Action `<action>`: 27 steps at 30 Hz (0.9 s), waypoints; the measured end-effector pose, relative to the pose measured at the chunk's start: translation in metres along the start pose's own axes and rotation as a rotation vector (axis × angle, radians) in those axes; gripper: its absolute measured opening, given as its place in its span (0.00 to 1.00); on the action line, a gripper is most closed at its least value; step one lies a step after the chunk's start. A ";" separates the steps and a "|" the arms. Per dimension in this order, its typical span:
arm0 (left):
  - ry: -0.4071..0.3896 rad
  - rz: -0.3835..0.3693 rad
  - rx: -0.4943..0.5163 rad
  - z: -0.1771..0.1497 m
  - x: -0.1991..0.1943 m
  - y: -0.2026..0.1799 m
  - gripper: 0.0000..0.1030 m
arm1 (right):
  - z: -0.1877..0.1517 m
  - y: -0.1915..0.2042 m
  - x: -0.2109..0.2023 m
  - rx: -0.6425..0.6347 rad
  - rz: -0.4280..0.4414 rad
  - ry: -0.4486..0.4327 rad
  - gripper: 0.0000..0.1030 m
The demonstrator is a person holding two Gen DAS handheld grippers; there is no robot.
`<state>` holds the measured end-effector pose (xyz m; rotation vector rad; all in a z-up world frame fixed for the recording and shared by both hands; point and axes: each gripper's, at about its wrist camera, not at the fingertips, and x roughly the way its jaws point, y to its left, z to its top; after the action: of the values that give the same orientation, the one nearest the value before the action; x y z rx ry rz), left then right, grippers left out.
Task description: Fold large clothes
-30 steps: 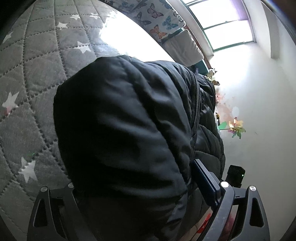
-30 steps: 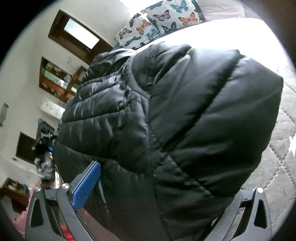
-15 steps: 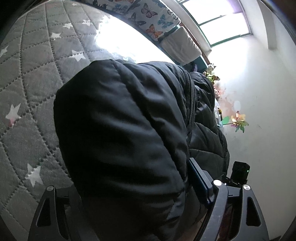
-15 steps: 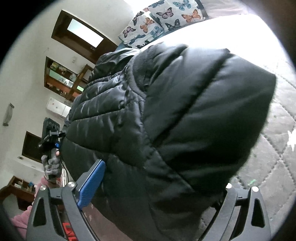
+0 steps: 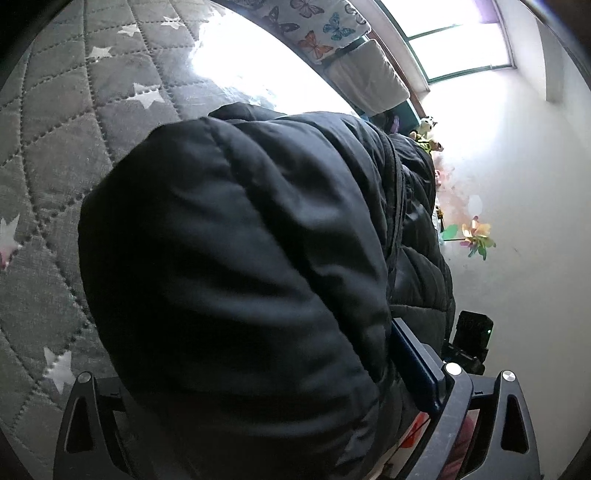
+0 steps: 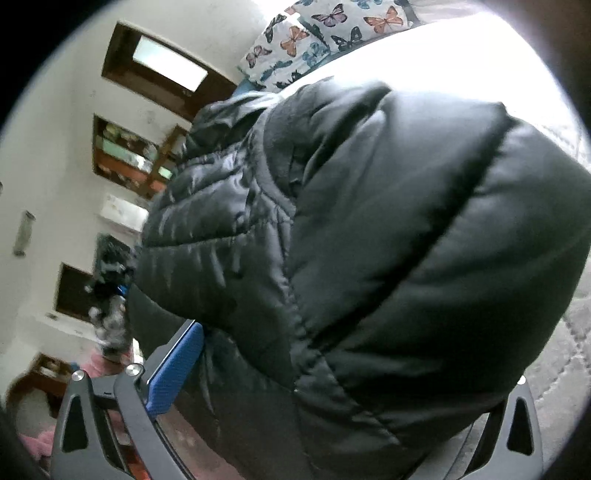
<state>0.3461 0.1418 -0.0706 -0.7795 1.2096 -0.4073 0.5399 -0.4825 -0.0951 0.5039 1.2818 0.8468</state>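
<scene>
- The black puffer jacket (image 5: 236, 266) lies bunched on the grey star-quilted bed (image 5: 55, 155), its bulk filling both wrist views.
- The left gripper (image 5: 258, 398) has just been opening; its fingers stand wide apart with a thick fold of jacket between them.
- The right gripper (image 6: 332, 398) likewise straddles the padded jacket (image 6: 369, 240); whether its fingers press it, I cannot tell.
- A butterfly-print pillow (image 5: 314, 22) sits at the bed's far end.

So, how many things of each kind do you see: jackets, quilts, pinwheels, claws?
Black puffer jacket: 1
Grey star quilt: 1
Pinwheel: 1
Claws: 2 (left claw, its jaws have just been opening, with the jacket between them; right claw)
Total: 5
</scene>
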 end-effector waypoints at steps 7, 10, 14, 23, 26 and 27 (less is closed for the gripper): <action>-0.004 -0.011 -0.008 -0.007 -0.003 0.000 0.98 | -0.008 0.002 -0.003 -0.005 -0.003 0.029 1.00; -0.003 -0.021 -0.023 -0.007 -0.001 0.005 0.98 | -0.008 0.002 -0.002 0.002 0.004 0.022 1.00; -0.026 -0.017 -0.013 -0.015 -0.005 0.001 0.90 | -0.011 -0.001 -0.010 0.021 0.038 -0.013 0.99; -0.025 -0.014 0.052 -0.025 -0.011 -0.006 0.83 | -0.018 -0.005 -0.034 0.007 0.102 -0.034 0.72; -0.012 -0.022 0.031 -0.023 -0.008 0.000 0.86 | -0.014 -0.009 -0.028 0.008 0.099 -0.026 0.77; -0.008 -0.021 0.027 -0.023 -0.007 0.002 0.87 | -0.012 -0.010 -0.026 0.012 0.095 -0.018 0.81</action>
<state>0.3215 0.1407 -0.0704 -0.7712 1.1871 -0.4367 0.5292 -0.5099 -0.0893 0.5845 1.2547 0.9115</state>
